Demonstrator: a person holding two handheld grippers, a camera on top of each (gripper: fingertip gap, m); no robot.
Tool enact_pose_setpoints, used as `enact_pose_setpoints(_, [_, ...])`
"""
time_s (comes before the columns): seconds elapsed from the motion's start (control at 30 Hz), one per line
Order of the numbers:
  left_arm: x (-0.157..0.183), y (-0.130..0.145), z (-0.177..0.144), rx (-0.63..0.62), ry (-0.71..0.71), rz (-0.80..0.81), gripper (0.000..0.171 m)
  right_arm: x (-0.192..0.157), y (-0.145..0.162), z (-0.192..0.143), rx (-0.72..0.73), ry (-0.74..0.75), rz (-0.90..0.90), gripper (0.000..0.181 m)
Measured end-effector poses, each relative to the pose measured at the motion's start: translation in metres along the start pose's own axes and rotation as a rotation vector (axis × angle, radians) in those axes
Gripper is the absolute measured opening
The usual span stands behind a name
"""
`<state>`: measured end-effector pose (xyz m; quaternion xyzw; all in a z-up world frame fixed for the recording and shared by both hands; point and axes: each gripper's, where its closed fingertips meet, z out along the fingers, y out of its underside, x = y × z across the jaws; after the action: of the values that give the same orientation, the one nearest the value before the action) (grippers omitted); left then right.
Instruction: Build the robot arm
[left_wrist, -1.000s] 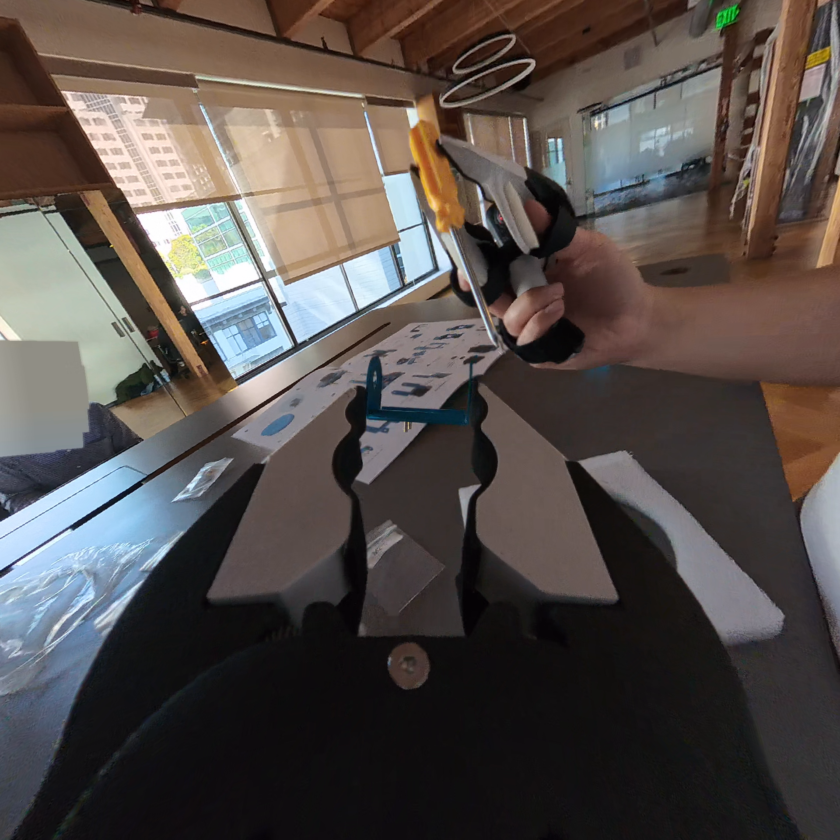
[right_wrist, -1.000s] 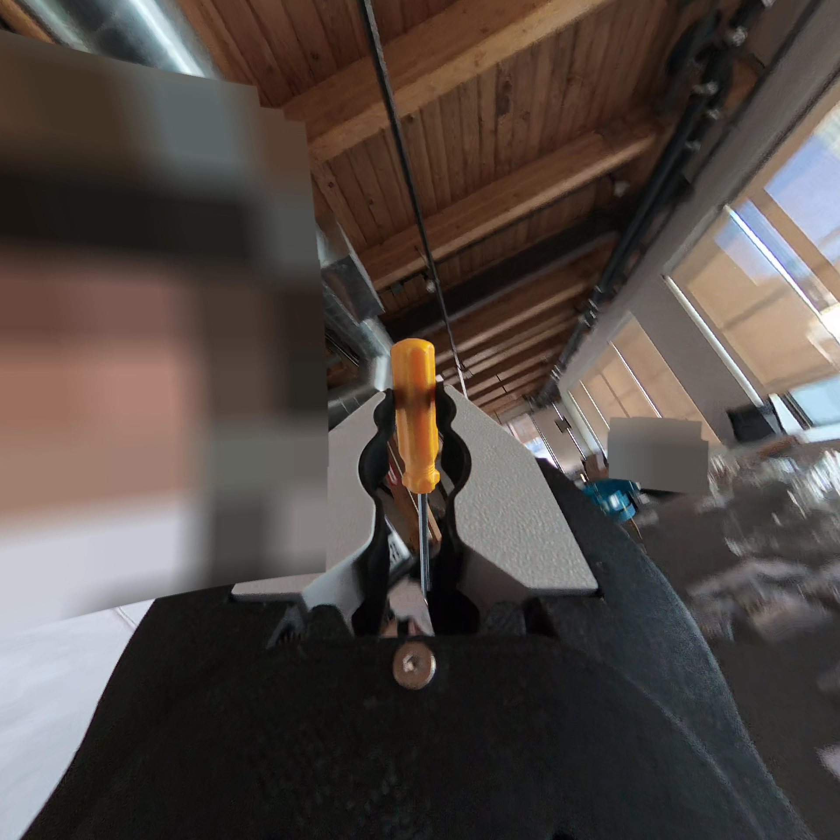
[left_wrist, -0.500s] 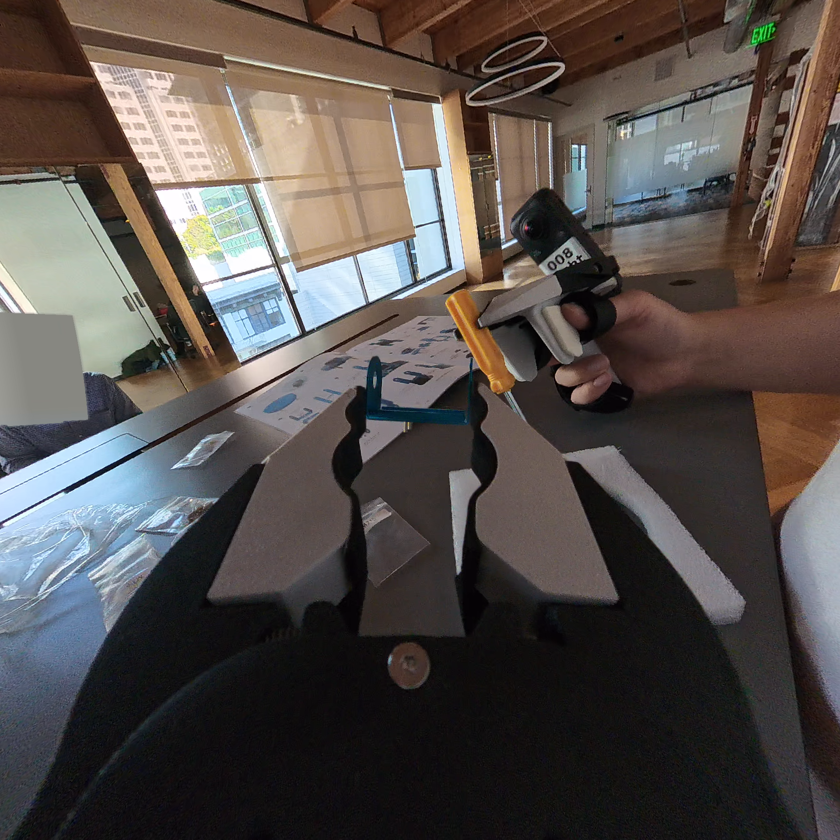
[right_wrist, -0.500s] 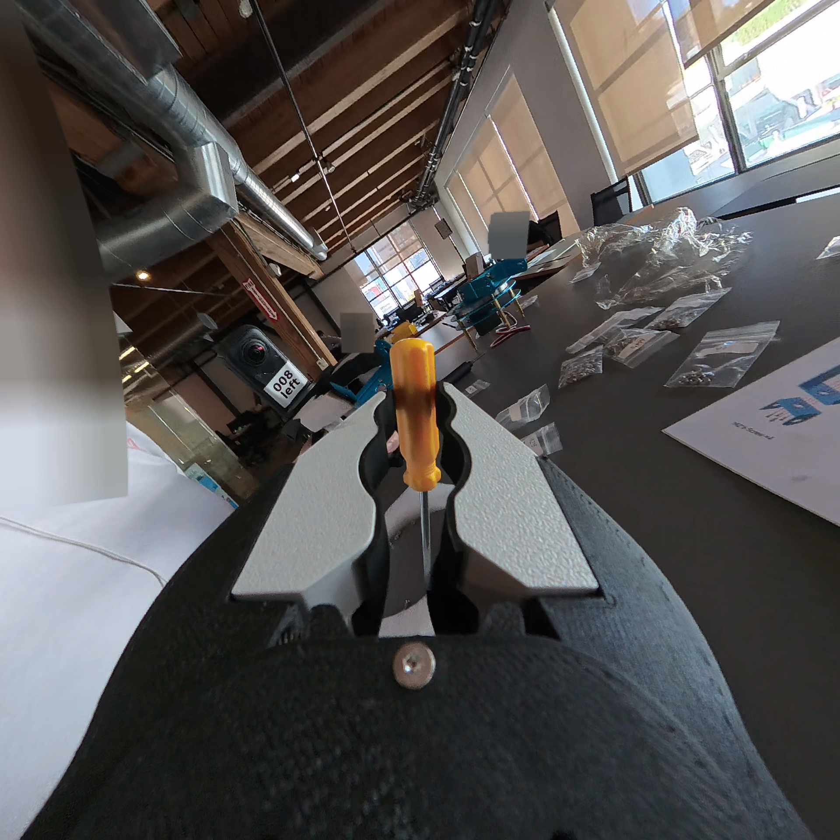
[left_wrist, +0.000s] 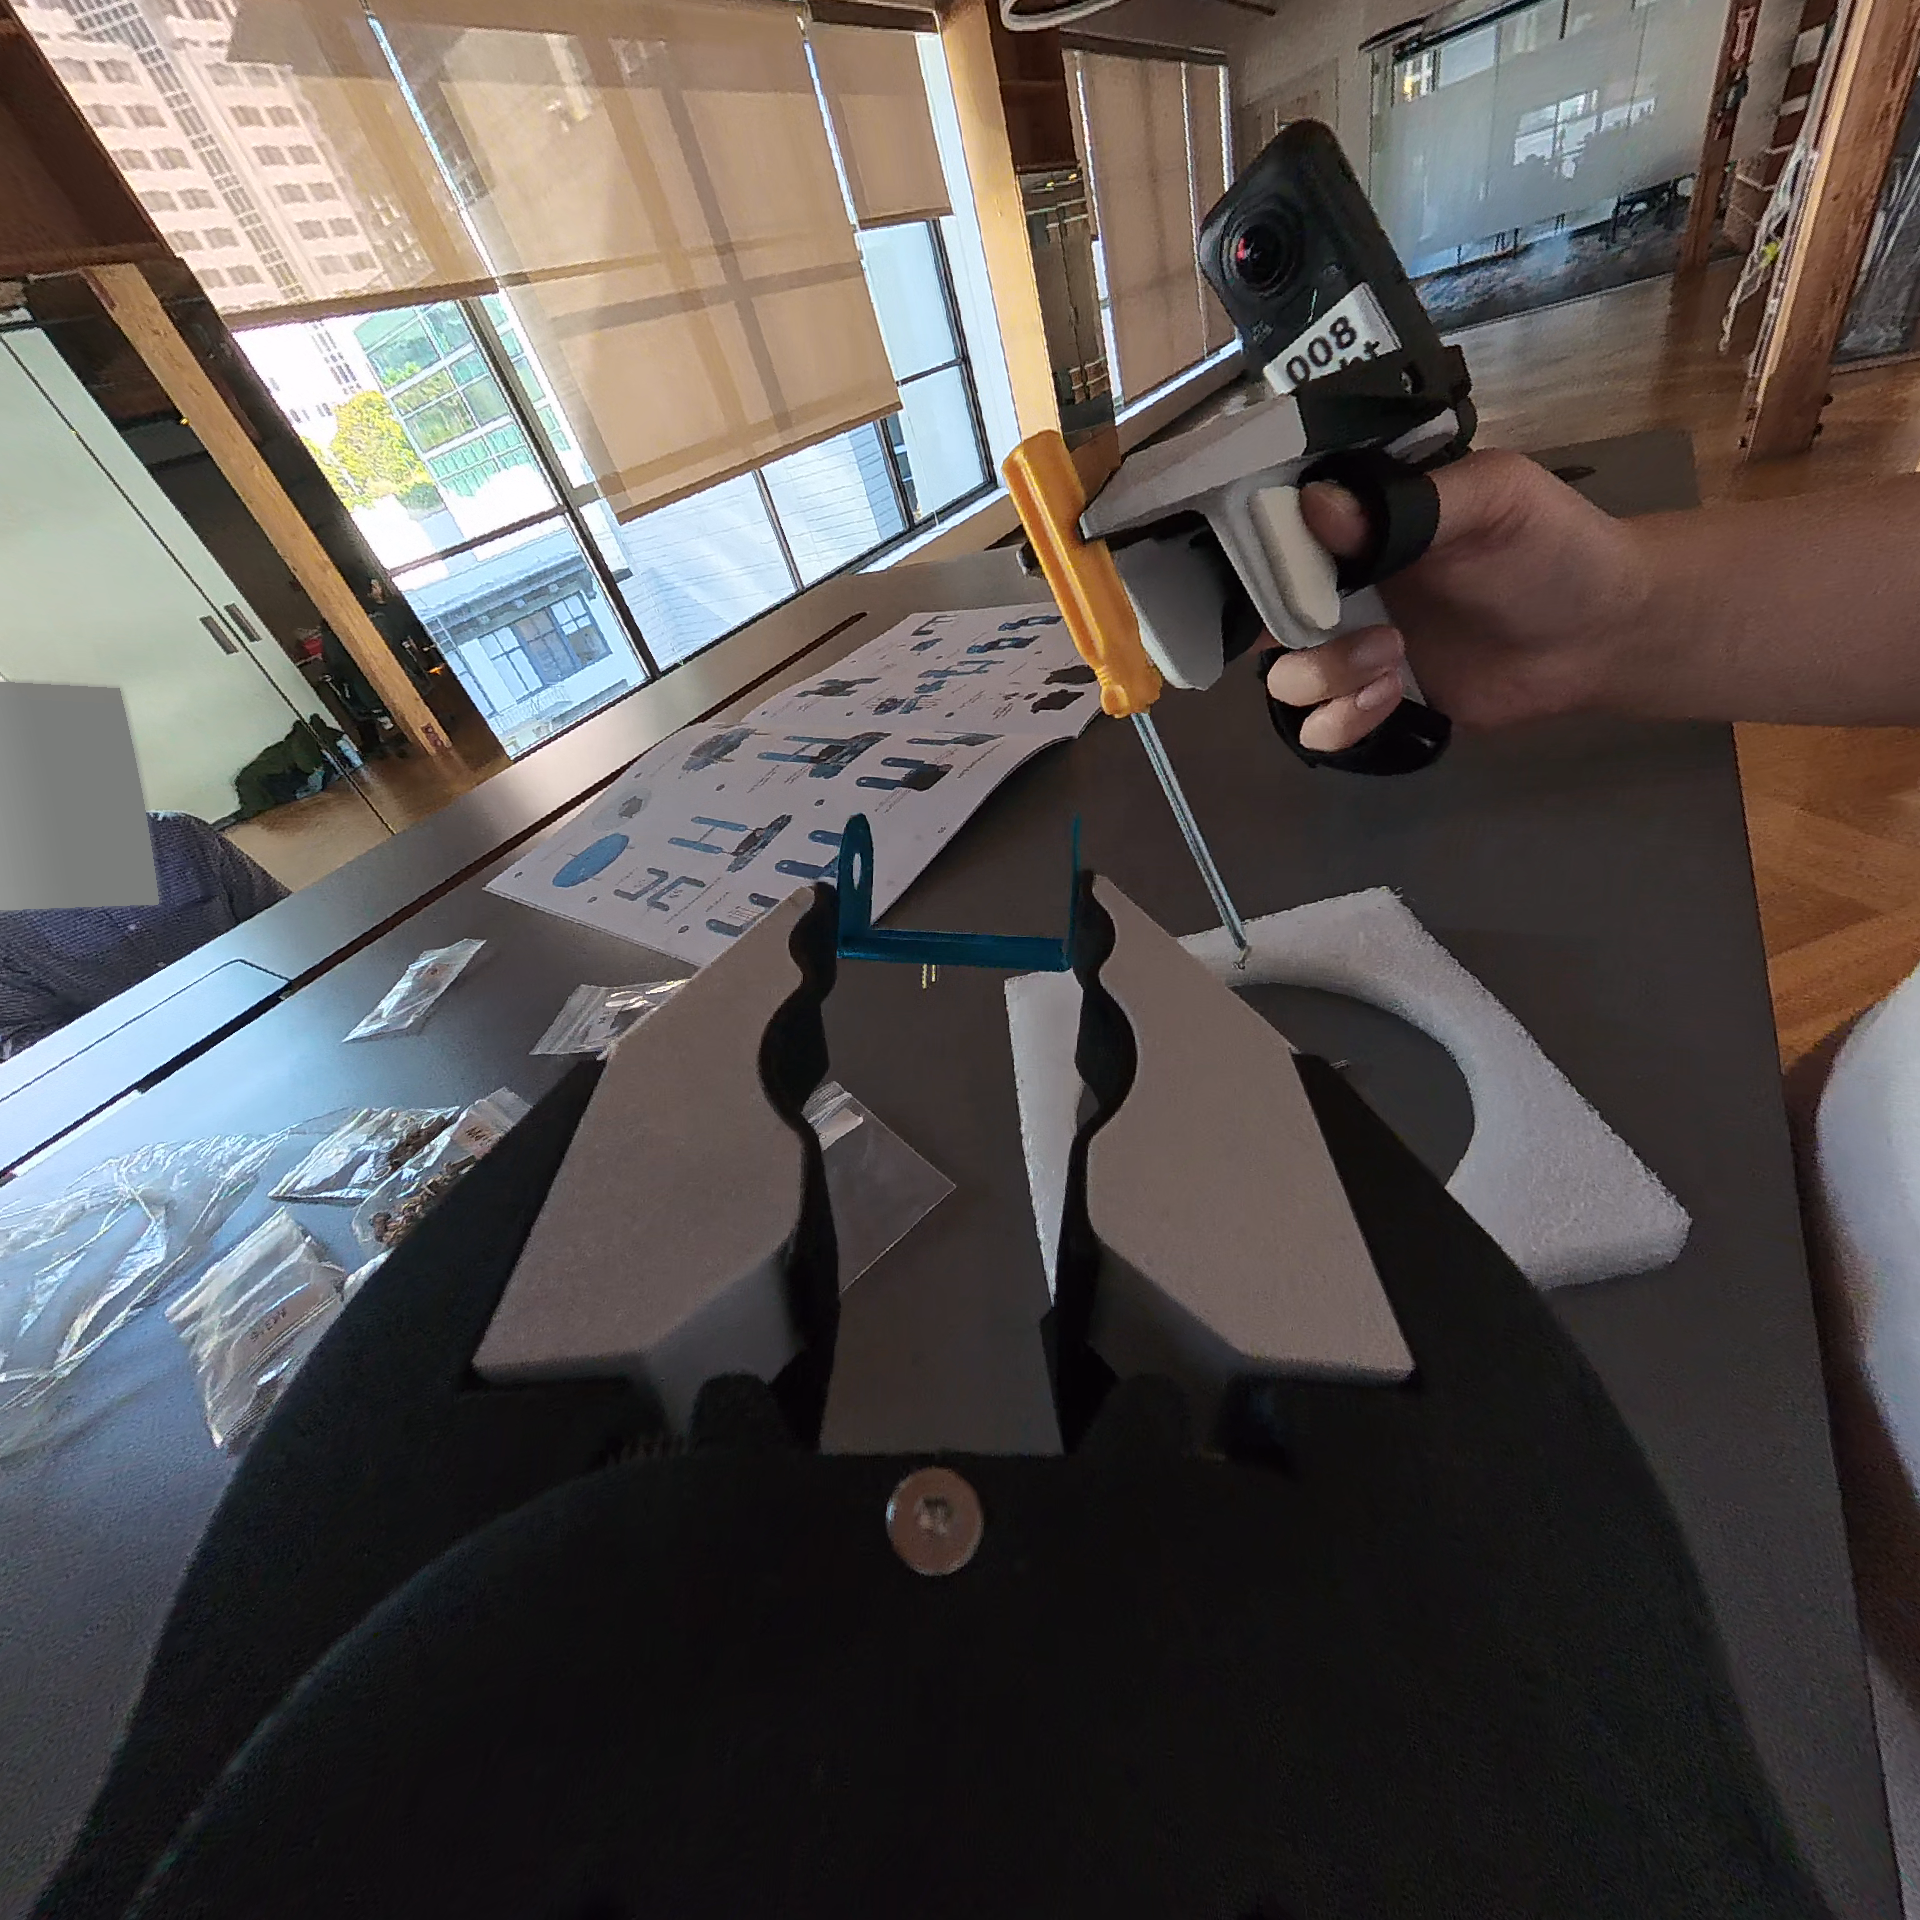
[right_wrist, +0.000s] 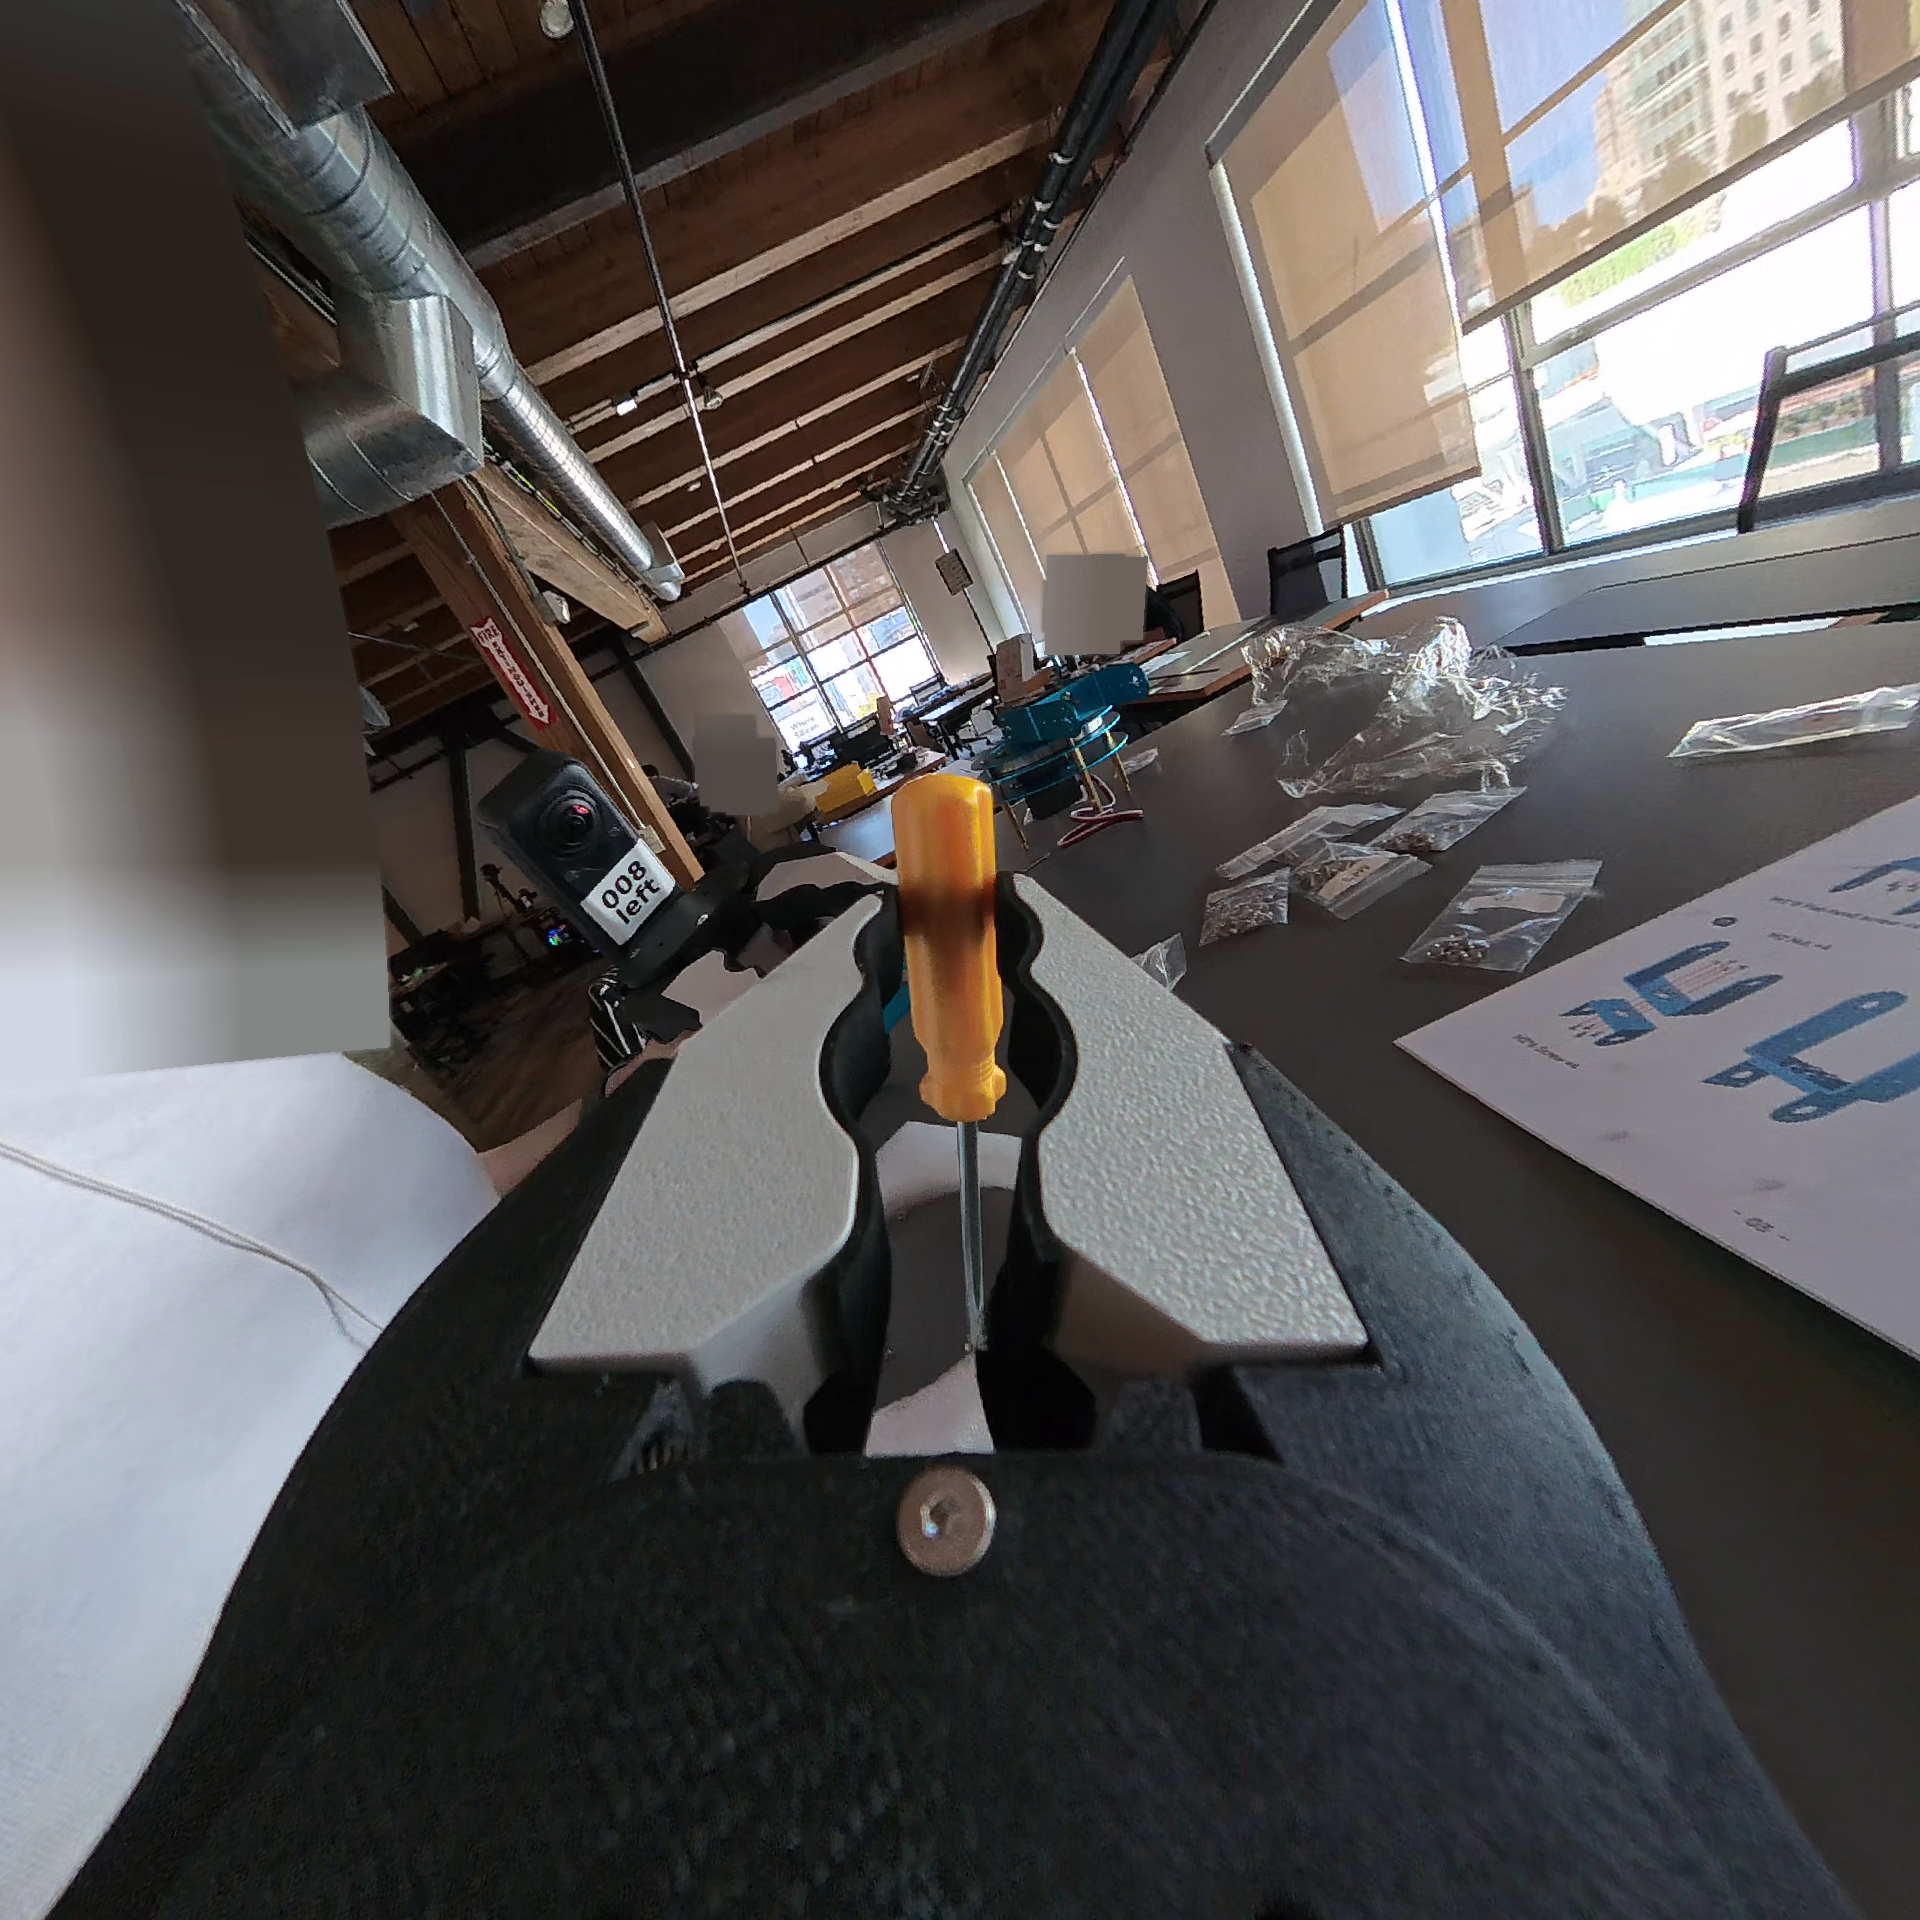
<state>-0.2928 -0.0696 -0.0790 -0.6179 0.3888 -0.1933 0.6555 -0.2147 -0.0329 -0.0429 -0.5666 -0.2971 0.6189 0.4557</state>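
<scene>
My left gripper (left_wrist: 954, 914) is shut on a blue U-shaped metal bracket (left_wrist: 956, 948), held by its two upright tabs just above the dark table (left_wrist: 1558, 852). My right gripper (right_wrist: 948, 909) is shut on the orange handle of a screwdriver (right_wrist: 951, 997). In the left wrist view the right gripper (left_wrist: 1117, 587) is up and to the right, held by a hand. The screwdriver (left_wrist: 1049, 520) slants down from it, and its tip rests on the white foam piece (left_wrist: 1455, 1039) just right of the bracket.
A printed instruction sheet (left_wrist: 831, 769) lies beyond the bracket and also shows in the right wrist view (right_wrist: 1714, 1039). Small plastic bags of hardware (left_wrist: 343, 1164) and crumpled plastic (right_wrist: 1392, 696) lie to the left. A blue assembled frame (right_wrist: 1060, 717) stands farther off. A person's sleeve (left_wrist: 104, 935) is at far left. The left gripper's tips are roughly 10 centimeters from the right gripper's.
The right gripper has swung the screwdriver from pointing up to slanting down, and its tip has come onto the foam. The left gripper still holds the bracket, barely moved.
</scene>
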Motion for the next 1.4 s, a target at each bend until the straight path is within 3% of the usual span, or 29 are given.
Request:
enact_pose_setpoints(0.63, [0.008,0.008,0.006,-0.058,0.016,0.059,0.045,0.011,-0.015,-0.031,0.114,0.106,-0.019,0.016])
enact_pose_setpoints(1.13, [0.008,0.007,0.006,-0.051,0.023,0.047,0.045,0.003,-0.015,-0.034,0.038,0.172,-0.232,0.016])
enact_pose_setpoints(1.4, [0.007,0.006,0.005,-0.045,0.022,0.044,0.045,-0.005,-0.01,-0.027,0.027,0.145,-0.222,0.016])
